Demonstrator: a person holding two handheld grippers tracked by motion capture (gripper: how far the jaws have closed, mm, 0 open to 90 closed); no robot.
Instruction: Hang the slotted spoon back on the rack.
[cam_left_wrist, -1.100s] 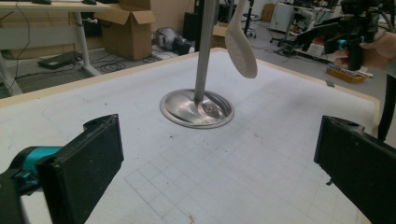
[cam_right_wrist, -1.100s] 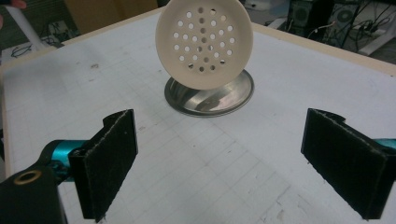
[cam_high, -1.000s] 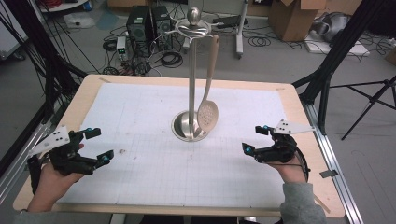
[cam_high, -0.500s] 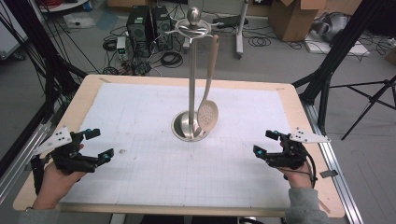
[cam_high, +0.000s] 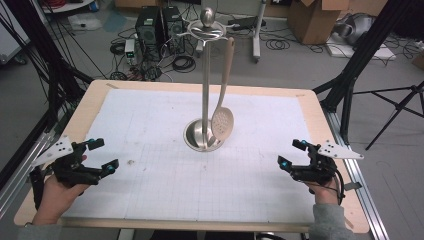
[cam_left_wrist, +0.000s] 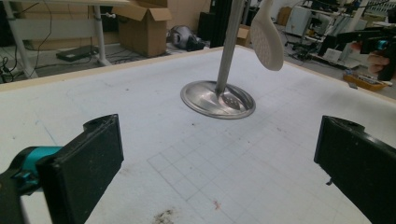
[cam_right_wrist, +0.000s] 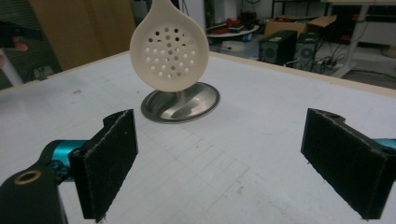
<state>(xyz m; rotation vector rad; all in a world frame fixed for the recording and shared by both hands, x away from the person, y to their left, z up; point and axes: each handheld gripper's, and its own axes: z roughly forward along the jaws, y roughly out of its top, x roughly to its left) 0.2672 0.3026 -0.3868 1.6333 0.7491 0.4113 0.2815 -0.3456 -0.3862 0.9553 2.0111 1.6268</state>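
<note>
Left gripper (cam_high: 100, 156) and right gripper (cam_high: 292, 155) jaws spread wide, empty, low over white mat (cam_high: 165, 120), skimmer (cam_right_wrist: 169, 45) holes facing right gripper view, edge-on in left gripper view, whole stand (cam_high: 206, 90) in high view.

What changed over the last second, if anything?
The right gripper drew back toward the person and the table's right edge, jaws open and empty. The left gripper barely shifted, also open. The skimmer spoon hangs unmoved on the metal stand. Nothing was grasped or released.
</note>
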